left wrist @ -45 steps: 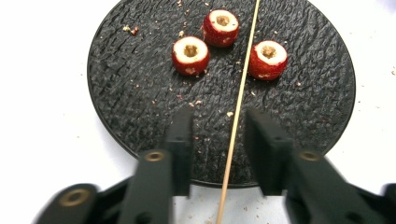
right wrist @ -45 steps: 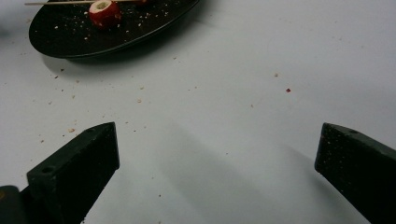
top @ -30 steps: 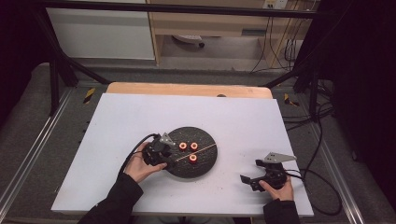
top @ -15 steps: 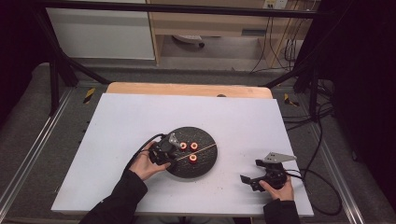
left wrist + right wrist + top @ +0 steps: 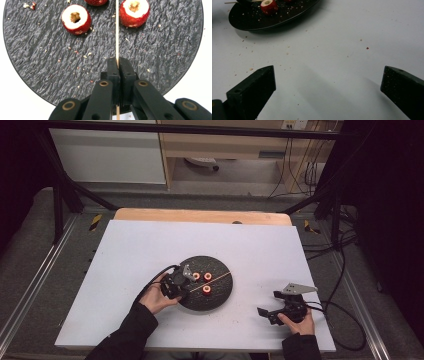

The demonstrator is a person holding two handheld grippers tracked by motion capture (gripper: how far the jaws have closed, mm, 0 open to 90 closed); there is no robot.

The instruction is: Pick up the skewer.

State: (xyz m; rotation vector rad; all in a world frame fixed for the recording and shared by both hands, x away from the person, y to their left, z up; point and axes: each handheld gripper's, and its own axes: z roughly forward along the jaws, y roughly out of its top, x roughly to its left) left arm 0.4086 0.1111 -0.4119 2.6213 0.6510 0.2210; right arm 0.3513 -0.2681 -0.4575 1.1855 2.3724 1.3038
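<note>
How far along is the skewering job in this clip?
Done: left claw has just closed on the skewer lying across the black plate. In hand: that grip. Left: all the cored red fruits are unthreaded; right claw rests open on the table.

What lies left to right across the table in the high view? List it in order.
Left gripper, shut on the wooden skewer → black round plate with cored red fruits → bare white table → right gripper, jaws open.
</note>
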